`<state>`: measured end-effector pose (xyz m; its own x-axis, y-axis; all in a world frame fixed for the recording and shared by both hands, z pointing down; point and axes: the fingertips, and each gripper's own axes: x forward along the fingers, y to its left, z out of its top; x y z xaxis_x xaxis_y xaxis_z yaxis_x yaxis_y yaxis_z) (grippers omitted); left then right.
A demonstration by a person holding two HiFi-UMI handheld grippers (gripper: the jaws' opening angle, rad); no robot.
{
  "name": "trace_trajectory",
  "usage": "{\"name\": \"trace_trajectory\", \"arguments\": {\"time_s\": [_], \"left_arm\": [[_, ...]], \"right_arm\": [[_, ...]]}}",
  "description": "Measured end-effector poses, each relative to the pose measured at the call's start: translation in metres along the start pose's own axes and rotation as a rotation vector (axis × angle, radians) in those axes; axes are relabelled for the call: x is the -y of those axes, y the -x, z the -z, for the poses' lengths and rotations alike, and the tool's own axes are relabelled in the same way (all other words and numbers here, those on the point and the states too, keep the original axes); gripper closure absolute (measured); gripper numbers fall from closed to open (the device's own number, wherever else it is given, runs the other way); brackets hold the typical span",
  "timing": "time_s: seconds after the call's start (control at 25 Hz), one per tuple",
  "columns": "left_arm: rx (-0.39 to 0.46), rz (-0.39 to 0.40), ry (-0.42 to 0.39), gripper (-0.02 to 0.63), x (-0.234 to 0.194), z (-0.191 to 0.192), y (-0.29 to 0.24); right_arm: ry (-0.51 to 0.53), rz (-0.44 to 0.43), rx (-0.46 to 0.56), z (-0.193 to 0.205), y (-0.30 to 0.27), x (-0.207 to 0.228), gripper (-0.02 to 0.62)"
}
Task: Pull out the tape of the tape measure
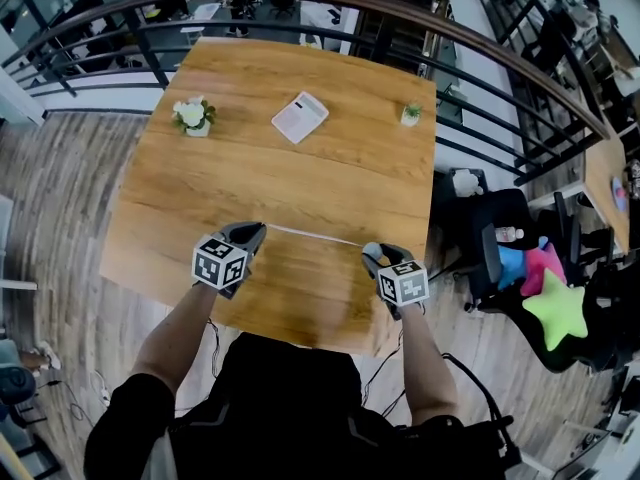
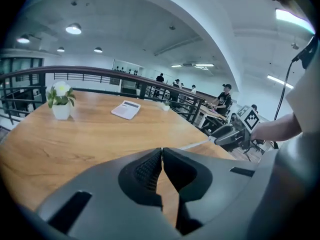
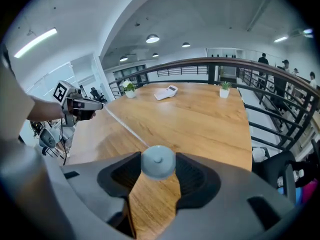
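A thin pale tape [image 1: 315, 236] runs stretched between my two grippers over the front of the wooden table [image 1: 330, 178]. My left gripper [image 1: 258, 230] is shut on the tape's end; in the left gripper view its jaws [image 2: 162, 151] are pressed together and the tape [image 2: 197, 144] leads off toward the right gripper [image 2: 222, 134]. My right gripper [image 1: 370, 253] is shut on the round, light grey-blue tape measure case [image 3: 158, 161], held between both pads. From it the tape [image 3: 125, 126] leads left to the left gripper [image 3: 95, 105].
Toward the table's far side lie a white calculator [image 1: 300, 117], a white flower pot [image 1: 193, 116] and a small potted plant [image 1: 411, 114]. A curved railing [image 1: 480, 43] runs behind the table. A chair with bright cushions [image 1: 555, 308] stands to the right.
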<state>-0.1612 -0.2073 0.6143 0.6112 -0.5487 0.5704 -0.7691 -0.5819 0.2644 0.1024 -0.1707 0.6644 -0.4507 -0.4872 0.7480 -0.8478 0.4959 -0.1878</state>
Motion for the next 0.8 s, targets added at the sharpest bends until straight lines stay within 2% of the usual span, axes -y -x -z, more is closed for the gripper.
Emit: {"name": "trace_trajectory", "arguments": {"time_s": [0.16, 0.36, 0.8], "left_arm": [[-0.045, -0.006, 0.023, 0.572, -0.013, 0.022, -0.013], [-0.101, -0.007, 0.059, 0.571, -0.024, 0.047, -0.022], [-0.166, 0.006, 0.049, 0.571, -0.032, 0.074, -0.033]], "right_arm": [[0.032, 0.007, -0.036, 0.011, -0.021, 0.001, 0.377], [0.010, 0.001, -0.051, 0.023, -0.035, -0.002, 0.377], [0.016, -0.005, -0.094, 0.044, -0.048, -0.005, 0.377]]}}
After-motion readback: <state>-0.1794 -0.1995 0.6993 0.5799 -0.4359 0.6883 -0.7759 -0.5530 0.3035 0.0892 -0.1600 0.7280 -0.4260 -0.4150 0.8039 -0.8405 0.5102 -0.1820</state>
